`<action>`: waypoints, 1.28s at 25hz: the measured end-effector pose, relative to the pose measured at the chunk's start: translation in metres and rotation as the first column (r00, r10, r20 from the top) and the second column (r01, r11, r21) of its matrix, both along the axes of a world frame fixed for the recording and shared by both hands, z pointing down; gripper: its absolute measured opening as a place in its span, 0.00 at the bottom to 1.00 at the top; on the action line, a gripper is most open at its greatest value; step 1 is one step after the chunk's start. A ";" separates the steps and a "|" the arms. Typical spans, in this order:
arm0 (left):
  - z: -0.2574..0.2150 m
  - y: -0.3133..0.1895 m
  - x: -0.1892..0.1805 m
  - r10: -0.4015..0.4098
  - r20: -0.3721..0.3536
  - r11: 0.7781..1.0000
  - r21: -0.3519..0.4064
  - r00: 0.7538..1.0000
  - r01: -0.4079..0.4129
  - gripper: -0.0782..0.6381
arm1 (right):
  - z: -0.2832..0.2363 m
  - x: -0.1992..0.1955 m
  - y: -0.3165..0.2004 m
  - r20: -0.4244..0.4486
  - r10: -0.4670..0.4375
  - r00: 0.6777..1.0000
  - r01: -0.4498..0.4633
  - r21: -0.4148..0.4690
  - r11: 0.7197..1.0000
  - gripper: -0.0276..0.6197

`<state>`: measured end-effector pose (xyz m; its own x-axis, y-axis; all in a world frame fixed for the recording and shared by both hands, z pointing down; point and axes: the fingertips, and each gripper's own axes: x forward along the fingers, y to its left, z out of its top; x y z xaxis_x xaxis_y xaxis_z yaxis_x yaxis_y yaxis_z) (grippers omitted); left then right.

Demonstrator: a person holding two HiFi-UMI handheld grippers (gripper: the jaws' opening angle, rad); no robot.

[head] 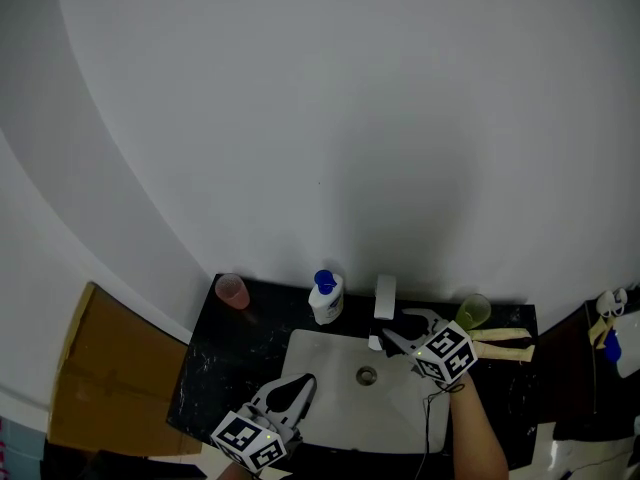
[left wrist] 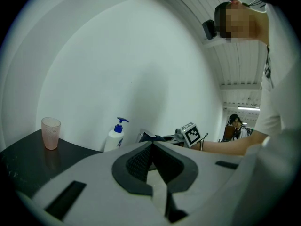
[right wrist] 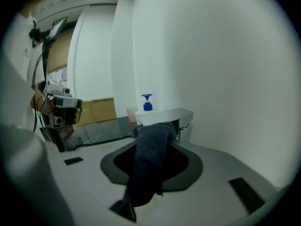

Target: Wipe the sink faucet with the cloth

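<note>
Two things could go wrong from here, by my reading. First, the cloth [right wrist: 151,157] could drag out of the grip. The right gripper [head: 392,334] has its fingers closed on the dark cloth, which fills the gap between them. A loose tail of it hangs back toward the near side, so a firm rub along the faucet [right wrist: 165,116] could pull it free and let it drop into the sink [head: 300,356]. If it slips sideways instead, bare finger plastic would meet the metal. Second, the soap bottle [head: 326,298] stands just left of the faucet on the counter [head: 212,368]. A wide stroke to the left could tip it.

In the right gripper view, the cloth's far end bunches over the fingertips and sits right under the near edge of the faucet's flat spout. It looks to be touching or just short of touching, and I cannot tell which. The head view puts these fingers over the far right part of the basin, pointing at the faucet base.

The left gripper [left wrist: 151,146] hangs over the near left of the sink, well apart from the faucet. Its fingers are pressed together at the tips with nothing between them. A pink cup [head: 232,291] on the far left and a green cup [head: 473,311] on the far right stand clear of the wiping path.
</note>
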<state>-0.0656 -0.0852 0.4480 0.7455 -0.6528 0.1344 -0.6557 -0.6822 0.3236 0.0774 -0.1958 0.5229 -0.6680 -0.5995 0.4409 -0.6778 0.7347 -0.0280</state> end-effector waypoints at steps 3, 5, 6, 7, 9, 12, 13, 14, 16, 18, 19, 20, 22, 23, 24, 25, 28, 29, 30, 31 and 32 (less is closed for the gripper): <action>-0.002 0.000 0.001 0.000 -0.002 1.000 0.002 1.000 0.000 0.11 | 0.003 0.009 -0.019 -0.028 0.086 0.996 -0.085 0.022 0.996 0.23; 0.003 0.001 0.000 0.004 -0.013 1.000 0.006 1.000 -0.004 0.11 | 0.006 0.034 -0.027 -0.016 0.185 0.983 -0.184 0.024 0.983 0.23; 0.005 0.002 -0.001 0.004 -0.013 1.000 0.005 1.000 -0.004 0.11 | 0.010 0.048 -0.028 -0.018 0.230 0.973 -0.230 0.020 0.973 0.23; 0.005 0.002 -0.002 0.001 -0.009 1.000 0.001 1.000 -0.001 0.11 | 0.015 0.063 -0.028 -0.025 0.272 0.962 -0.272 0.014 0.962 0.23; 0.007 0.002 -0.003 -0.003 -0.004 1.000 -0.004 1.000 0.003 0.11 | 0.028 0.086 -0.027 -0.060 0.323 0.944 -0.324 -0.004 0.946 0.23; 0.006 0.001 -0.004 -0.012 0.010 1.000 -0.011 1.000 0.013 0.11 | 0.058 0.090 -0.026 -0.243 0.282 0.928 -0.298 -0.033 0.954 0.23; 0.004 0.001 -0.003 -0.017 0.017 1.000 -0.013 1.000 0.017 0.11 | 0.070 0.086 -0.025 -0.321 0.247 0.914 -0.276 -0.045 0.960 0.23; 0.002 0.001 -0.003 -0.020 0.020 1.000 -0.013 1.000 0.020 0.11 | 0.081 0.081 -0.026 -0.389 0.210 0.897 -0.250 -0.056 0.967 0.23; 0.000 0.002 -0.003 -0.024 0.018 1.000 -0.009 1.000 0.024 0.11 | 0.097 0.068 -0.028 -0.464 0.138 0.875 -0.197 -0.082 0.977 0.23; -0.001 0.001 -0.004 -0.031 0.019 0.999 -0.008 0.999 0.031 0.11 | 0.106 0.056 -0.033 -0.476 0.092 0.875 -0.160 -0.105 0.982 0.23; -0.001 0.001 -0.006 -0.035 0.021 0.999 -0.009 0.999 0.035 0.11 | 0.107 0.051 -0.036 -0.470 0.078 0.879 -0.146 -0.110 0.983 0.23; 0.000 0.001 -0.007 -0.039 0.022 0.999 -0.011 0.999 0.039 0.11 | 0.105 0.046 -0.039 -0.455 0.065 0.888 -0.129 -0.109 0.986 0.23; 0.003 0.001 -0.009 -0.042 0.023 0.999 -0.014 0.999 0.042 0.11 | 0.090 0.036 -0.041 -0.397 0.040 0.917 -0.077 -0.077 0.994 0.23; 0.005 0.002 -0.010 -0.039 0.020 0.999 -0.012 0.999 0.040 0.11 | 0.077 0.033 -0.040 -0.363 0.034 0.931 -0.053 -0.044 0.998 0.23; 0.007 0.002 -0.010 -0.036 0.016 0.999 -0.009 0.999 0.036 0.11 | 0.061 0.032 -0.039 -0.329 0.035 0.944 -0.039 -0.003 0.999 0.23; 0.007 0.002 -0.009 -0.033 0.012 0.999 -0.006 0.999 0.034 0.11 | 0.044 0.033 -0.038 -0.294 0.042 0.955 -0.032 0.040 0.999 0.23; 0.006 0.002 -0.007 -0.029 0.006 1.000 -0.003 1.000 0.029 0.11 | -0.017 0.040 -0.033 -0.074 0.071 0.995 -0.059 0.151 0.987 0.23; 0.006 0.001 -0.006 -0.028 0.004 1.000 -0.004 1.000 0.028 0.11 | -0.033 0.043 -0.033 -0.004 0.080 0.997 -0.078 0.166 0.983 0.23; 0.006 0.001 -0.006 -0.028 0.002 1.000 -0.004 1.000 0.028 0.11 | -0.039 0.047 -0.034 0.014 0.092 0.996 -0.093 0.170 0.981 0.23; 0.006 0.001 -0.006 -0.030 0.002 1.000 -0.006 1.000 0.030 0.11 | -0.033 0.052 -0.035 -0.022 0.106 0.994 -0.101 0.162 0.982 0.23; 0.005 0.001 -0.006 -0.033 0.006 0.999 -0.007 0.999 0.033 0.11 | -0.018 0.057 -0.036 -0.094 0.119 0.988 -0.105 0.139 0.985 0.23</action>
